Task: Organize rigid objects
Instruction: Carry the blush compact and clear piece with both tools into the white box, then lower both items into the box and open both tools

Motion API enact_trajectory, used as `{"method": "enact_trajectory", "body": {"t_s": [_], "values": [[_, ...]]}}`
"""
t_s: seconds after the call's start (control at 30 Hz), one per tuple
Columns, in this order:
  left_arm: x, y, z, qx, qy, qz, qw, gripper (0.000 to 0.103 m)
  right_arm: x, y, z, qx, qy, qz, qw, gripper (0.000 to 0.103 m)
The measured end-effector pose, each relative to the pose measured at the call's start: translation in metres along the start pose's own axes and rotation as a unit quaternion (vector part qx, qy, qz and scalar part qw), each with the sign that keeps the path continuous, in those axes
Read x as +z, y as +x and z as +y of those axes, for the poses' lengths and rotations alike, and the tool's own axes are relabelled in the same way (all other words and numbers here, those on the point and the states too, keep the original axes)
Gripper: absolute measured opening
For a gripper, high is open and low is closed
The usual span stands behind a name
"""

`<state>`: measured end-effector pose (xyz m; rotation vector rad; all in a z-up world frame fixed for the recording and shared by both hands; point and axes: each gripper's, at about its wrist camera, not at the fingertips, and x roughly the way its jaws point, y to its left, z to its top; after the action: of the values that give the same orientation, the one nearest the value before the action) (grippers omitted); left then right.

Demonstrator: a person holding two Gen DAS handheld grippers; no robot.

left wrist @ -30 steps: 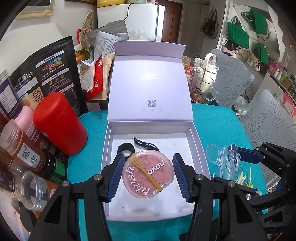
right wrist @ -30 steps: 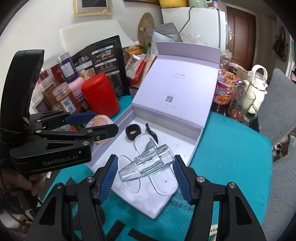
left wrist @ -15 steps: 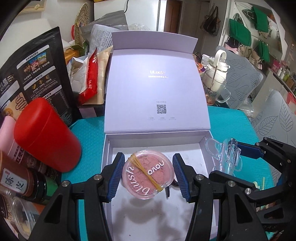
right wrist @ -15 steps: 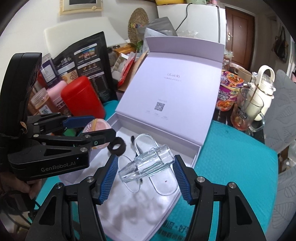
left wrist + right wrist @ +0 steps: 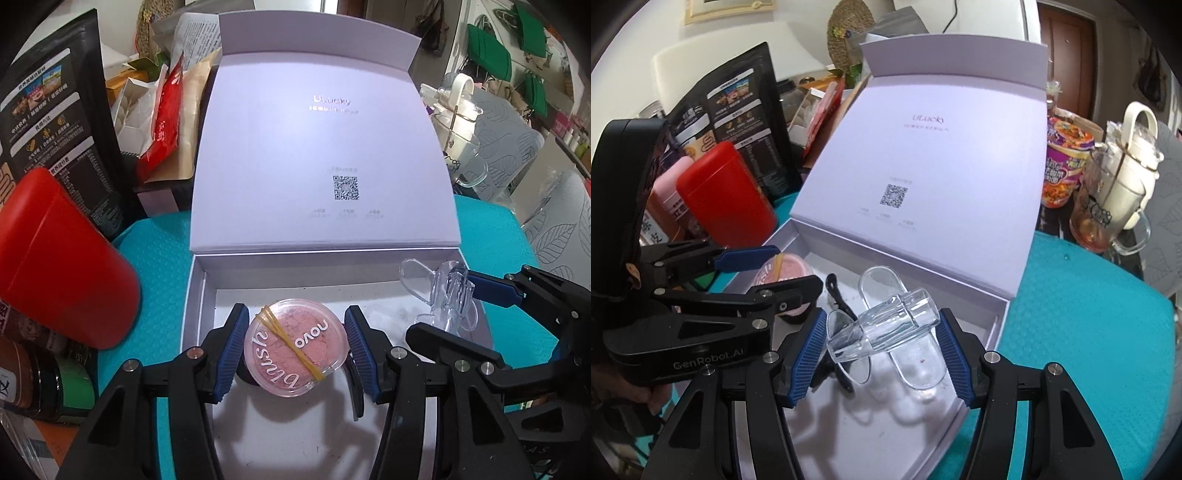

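- Left gripper (image 5: 294, 350): closed on a blush compact (image 5: 296, 347), which is clamped between the two blue pads and held over the near left part of the box floor.
- Blush compact: round, pink, clear-lidded, lettered "blush" and "novo"; a yellow rubber band (image 5: 287, 335) is stretched across its lid.
- Right gripper (image 5: 882, 349): closed on a clear clip (image 5: 882, 330), which is gripped crosswise between the pads, above the box floor and to the right of the compact.
- Box (image 5: 207, 291): pale lilac, open, set on a teal mat (image 5: 162, 254); its lid (image 5: 325, 147) is raised at the far side and bears a QR code.
- Black items (image 5: 834, 291): seen on the box floor under and between the grippers; kind cannot be told.
- Red canister (image 5: 62, 266): stood just left of the box.
- Black pouch (image 5: 55, 122): stood behind the canister, far left.
- Glass mug (image 5: 1108, 218): stood off the mat, far right.
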<state>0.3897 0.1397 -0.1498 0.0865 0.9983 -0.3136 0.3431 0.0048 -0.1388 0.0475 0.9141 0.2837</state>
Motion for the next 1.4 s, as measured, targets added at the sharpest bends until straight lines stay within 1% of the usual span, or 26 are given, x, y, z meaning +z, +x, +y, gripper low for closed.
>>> {"method": "enact_trajectory", "body": {"t_s": [0.23,0.37,0.53,0.67,0.73,0.8,0.9,1.07,1.4], "values": [[0.003,0.018,0.001,0.002,0.001,0.014,0.9999,0.053,-0.001,0.018,-0.008,0.003,0.012,0.01,1.0,0.061],[0.003,0.029,0.004,0.001,-0.015,0.03,0.9994,0.053,-0.002,0.025,-0.013,0.006,0.019,0.018,1.0,0.061],[0.003,0.032,0.007,0.011,-0.034,0.029,0.9989,0.053,-0.001,0.029,-0.014,0.005,0.018,0.022,1.0,0.061],[0.003,0.031,0.007,0.014,-0.034,0.031,0.9988,0.053,0.0,0.03,-0.013,0.003,0.016,0.028,0.999,0.061],[0.003,0.032,0.007,0.007,-0.035,0.034,0.9988,0.053,0.0,0.031,-0.012,0.001,0.015,0.031,0.999,0.062],[0.002,0.032,0.009,0.003,-0.045,0.041,0.9982,0.054,0.001,0.032,-0.009,0.0,0.016,0.032,0.999,0.066],[0.002,0.029,0.011,0.006,-0.051,0.043,0.9977,0.054,0.001,0.029,-0.008,-0.002,0.019,0.033,0.999,0.07],[0.001,0.017,0.009,0.015,-0.052,0.039,0.9978,0.054,0.002,0.017,-0.005,-0.007,0.015,0.027,0.999,0.071],[0.007,-0.023,0.002,0.017,-0.049,0.012,0.9986,0.054,0.01,-0.022,0.001,-0.021,0.004,0.005,1.0,0.071]]}}
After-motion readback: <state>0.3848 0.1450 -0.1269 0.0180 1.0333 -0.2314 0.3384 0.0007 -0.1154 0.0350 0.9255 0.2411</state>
